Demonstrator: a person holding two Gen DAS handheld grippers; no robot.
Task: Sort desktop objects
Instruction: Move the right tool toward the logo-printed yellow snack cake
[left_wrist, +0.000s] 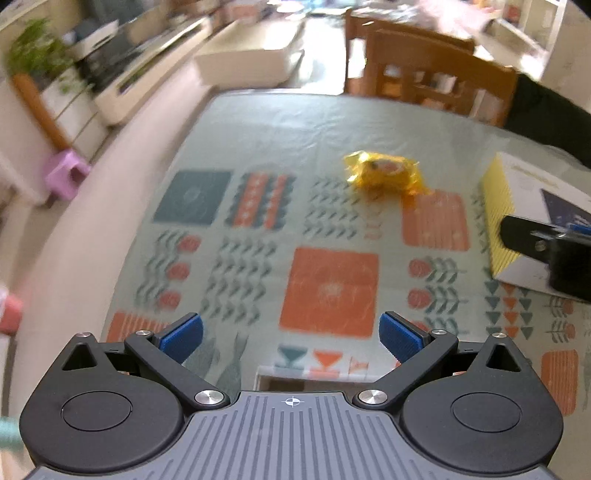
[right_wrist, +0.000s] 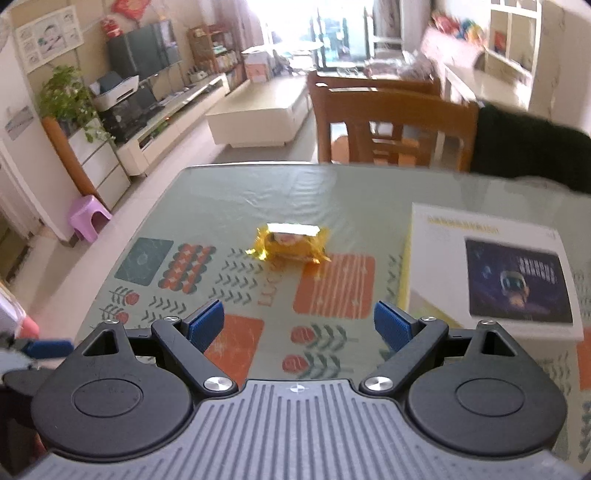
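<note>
A yellow snack packet (left_wrist: 384, 175) (right_wrist: 291, 243) lies on the patterned tablecloth (left_wrist: 258, 140) (right_wrist: 229, 199), toward the far middle of the table. A white and yellow box (left_wrist: 524, 206) (right_wrist: 487, 269) with a dark picture on its lid lies flat at the right. My left gripper (left_wrist: 291, 338) is open above the near edge, nothing between its blue pads. My right gripper (right_wrist: 298, 326) is open too, empty, with the packet ahead and the box close to its right finger. In the left wrist view the right gripper's black body (left_wrist: 546, 254) shows over the box.
Wooden chairs (left_wrist: 424, 70) (right_wrist: 388, 122) stand at the table's far side, a dark garment (right_wrist: 532, 151) draped at the far right. A purple stool (left_wrist: 64, 171) (right_wrist: 88, 216) sits on the floor at the left, near a low white cabinet (right_wrist: 177, 122).
</note>
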